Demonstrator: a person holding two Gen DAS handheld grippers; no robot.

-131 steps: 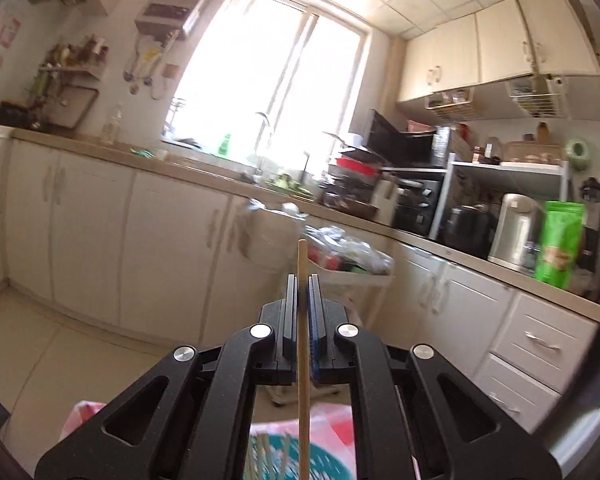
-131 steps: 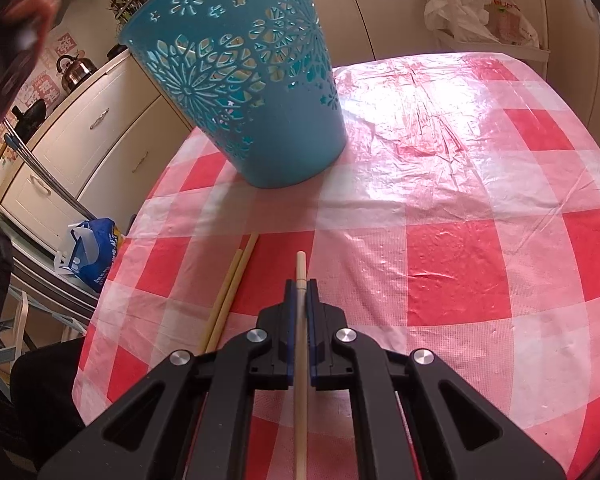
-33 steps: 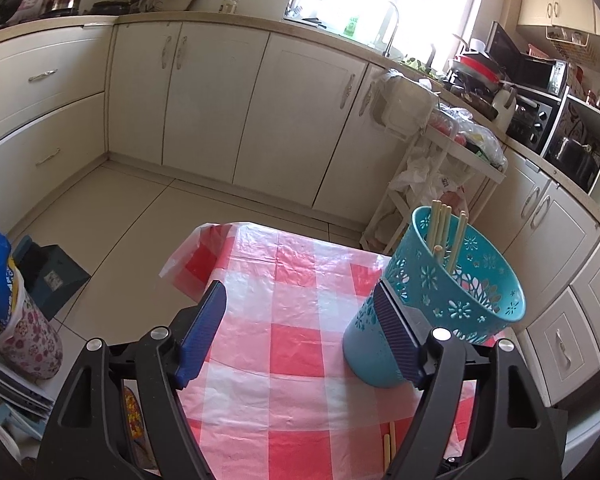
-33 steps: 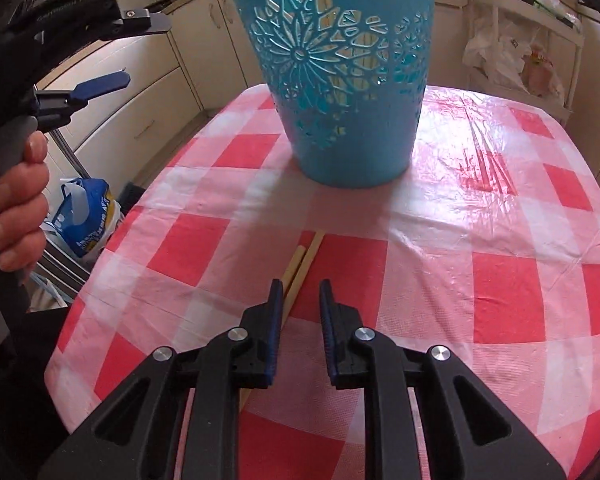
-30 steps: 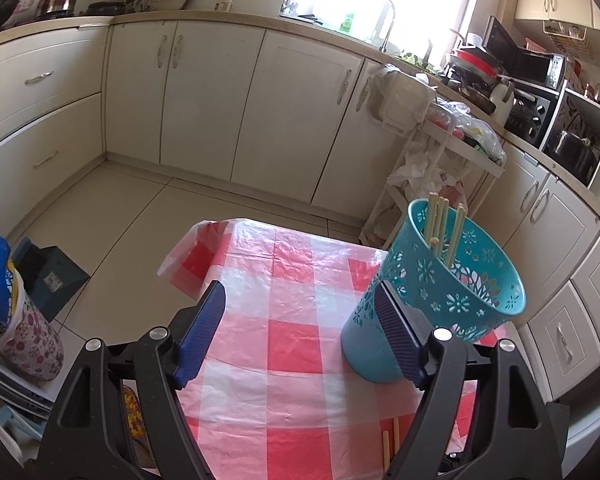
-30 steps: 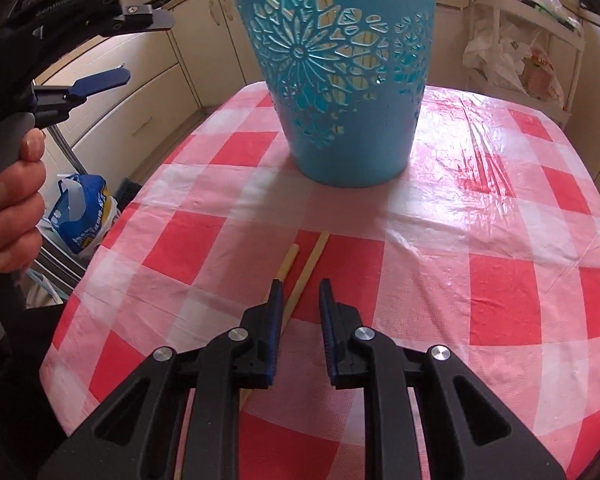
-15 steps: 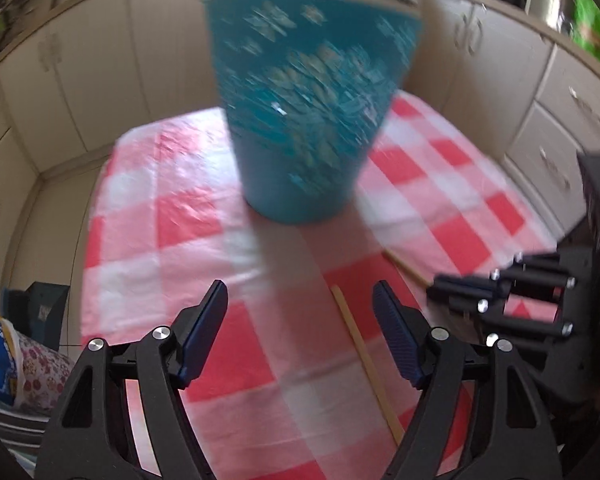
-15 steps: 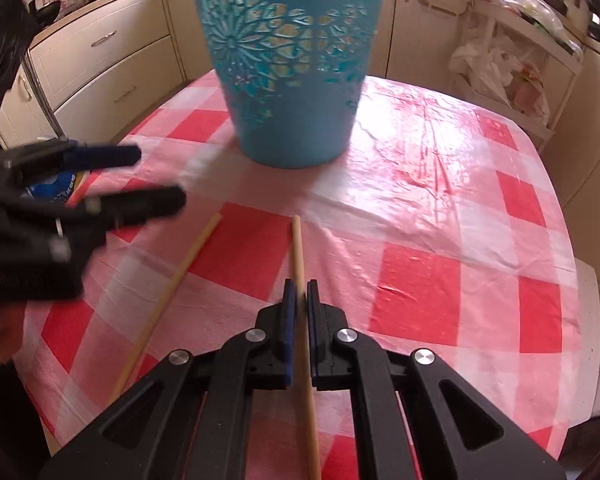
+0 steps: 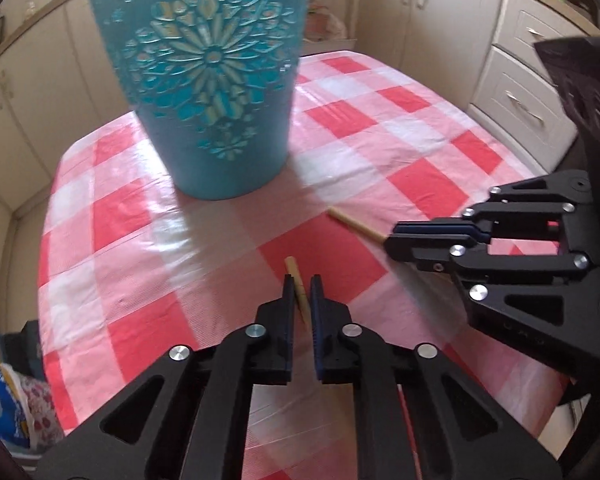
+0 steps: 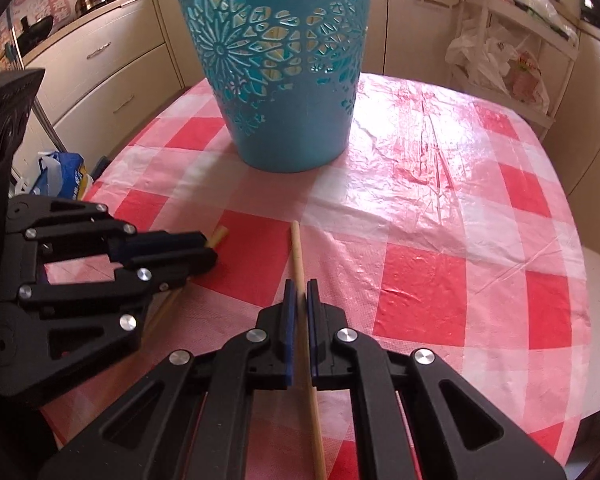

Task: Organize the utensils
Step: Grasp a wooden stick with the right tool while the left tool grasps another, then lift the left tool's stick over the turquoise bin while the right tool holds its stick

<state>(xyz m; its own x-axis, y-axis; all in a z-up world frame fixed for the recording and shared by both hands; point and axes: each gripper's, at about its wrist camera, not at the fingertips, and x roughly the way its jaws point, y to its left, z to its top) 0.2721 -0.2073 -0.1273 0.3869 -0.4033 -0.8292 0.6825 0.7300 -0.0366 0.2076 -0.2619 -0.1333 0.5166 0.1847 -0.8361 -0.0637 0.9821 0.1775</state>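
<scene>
Now, left gripper (image 9: 301, 300): jaws narrowed around the near chopstick (image 9: 296, 288) but with slim gaps on both sides in its own view; not yet clamped, as far as I can judge
Near chopstick axis: flat on the checked tablecloth (image 9: 148, 304), running along the left fingers, tip pointing toward the blue basket (image 9: 212, 80); nearer the table's front edge than the basket
Right gripper (image 10: 301, 300): jaws pressed together on the second chopstick (image 10: 298, 252), which runs straight between the pads and out ahead of them
Second chopstick axis: along the right fingers, far tip toward the basket foot, apart from it; I cannot tell whether it is lifted off the cloth
Which hand is nearer: each gripper sits on its own stick, side by side, left beside right
Coming move, as a guess: close the left, then raise both sticks to the basket rim beyond
Basket: upright at the table's far side, pale sticks showing through its cut-out wall
Writing: embossed letters on the gripper bodies, too blurred to read; no other label legible
</scene>
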